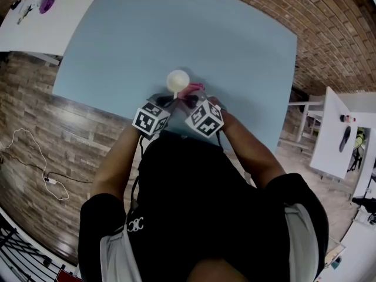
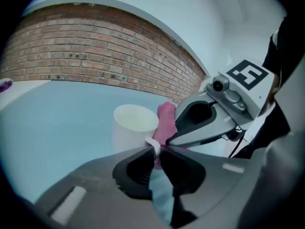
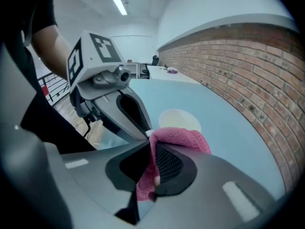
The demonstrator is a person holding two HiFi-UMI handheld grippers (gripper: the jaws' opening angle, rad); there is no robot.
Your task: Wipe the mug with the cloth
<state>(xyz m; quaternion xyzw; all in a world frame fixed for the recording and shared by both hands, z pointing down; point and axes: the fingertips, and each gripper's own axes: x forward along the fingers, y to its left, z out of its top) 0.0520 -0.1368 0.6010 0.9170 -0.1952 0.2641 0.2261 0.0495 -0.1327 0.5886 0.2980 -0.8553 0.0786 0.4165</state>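
A white mug (image 1: 177,80) stands on the blue table (image 1: 176,28) just in front of me. My left gripper (image 1: 165,102) holds it from the near side, its jaws shut on the mug's white handle (image 2: 153,144). Through the left gripper view the mug (image 2: 134,126) stands upright with the pink cloth (image 2: 166,122) against its right side. My right gripper (image 3: 151,147) is shut on that pink cloth (image 3: 183,139), which bunches over the jaw tips next to the mug (image 3: 179,119). The two grippers meet tip to tip at the handle.
The table's near edge runs under my arms. A white table (image 1: 35,22) with a purple object (image 1: 47,2) stands far left, another white table (image 1: 332,135) at the right. A cable (image 1: 35,163) lies on the brick-patterned floor.
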